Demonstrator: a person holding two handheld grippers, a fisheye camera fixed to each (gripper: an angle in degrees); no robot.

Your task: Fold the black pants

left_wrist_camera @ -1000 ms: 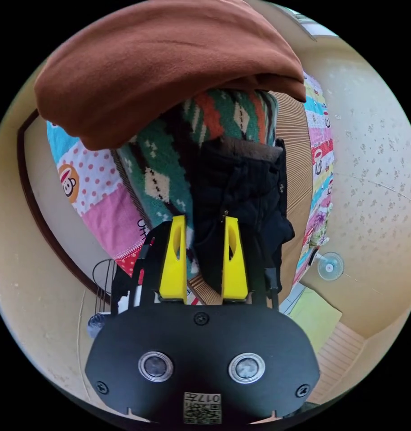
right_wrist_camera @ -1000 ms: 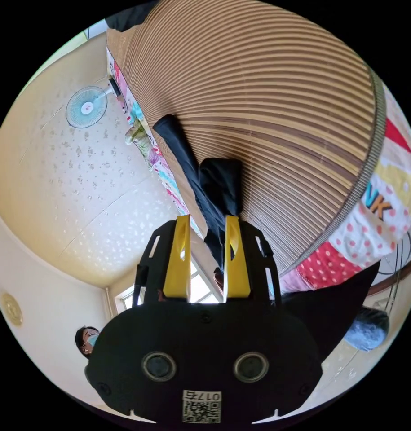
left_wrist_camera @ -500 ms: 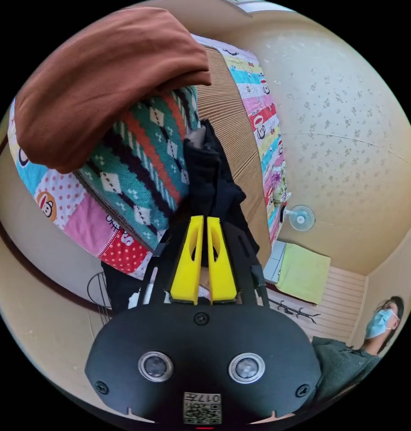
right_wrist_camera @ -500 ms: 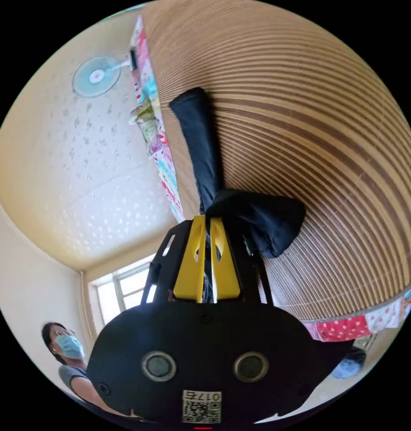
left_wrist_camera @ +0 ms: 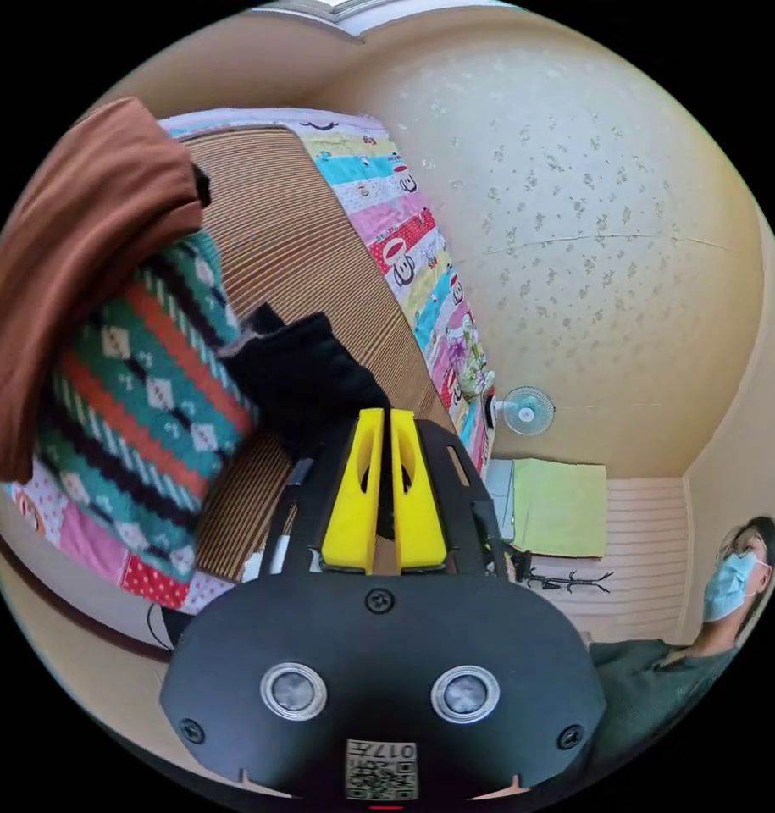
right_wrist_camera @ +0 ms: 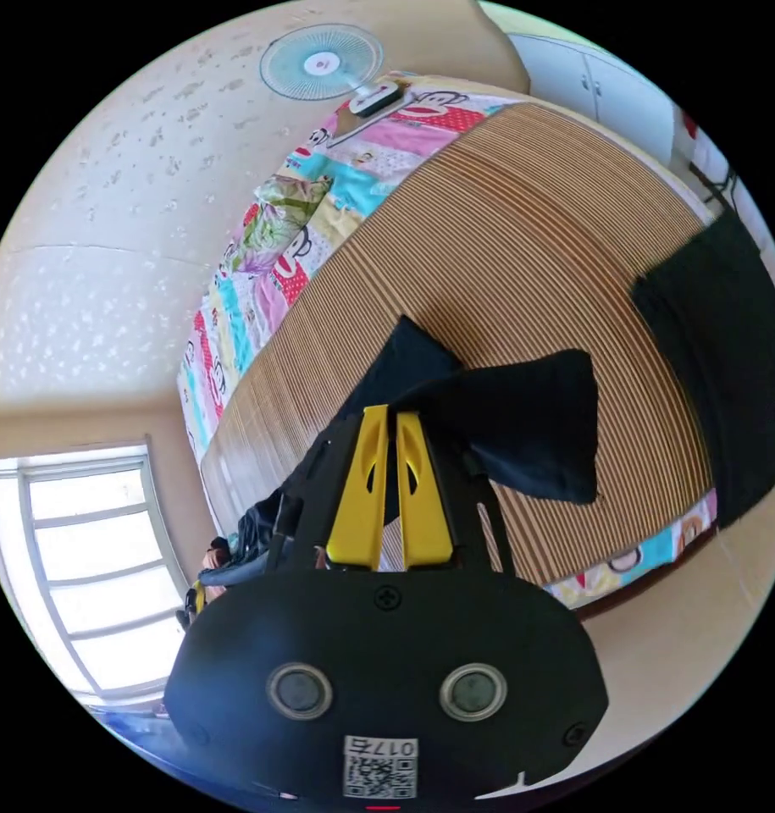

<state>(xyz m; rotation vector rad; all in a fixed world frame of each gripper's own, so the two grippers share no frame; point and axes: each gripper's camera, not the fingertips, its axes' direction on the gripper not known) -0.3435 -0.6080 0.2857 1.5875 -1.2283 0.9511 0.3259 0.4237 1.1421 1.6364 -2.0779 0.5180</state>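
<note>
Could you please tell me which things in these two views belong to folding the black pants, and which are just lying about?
Part of the job:
- black pants
- left gripper, shut on them
- right gripper, shut on them
- striped mat under them

Lying about:
- brown garment
- patterned knit
- fan
- another dark garment

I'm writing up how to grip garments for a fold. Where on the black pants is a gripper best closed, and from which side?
Judging by the pictures, grip at an edge of the black pants, coming in low along the striped mat. The cloth lies limp there, so a thin hem fits between narrow jaws. The right gripper and left gripper are each shut on such an edge.
</note>
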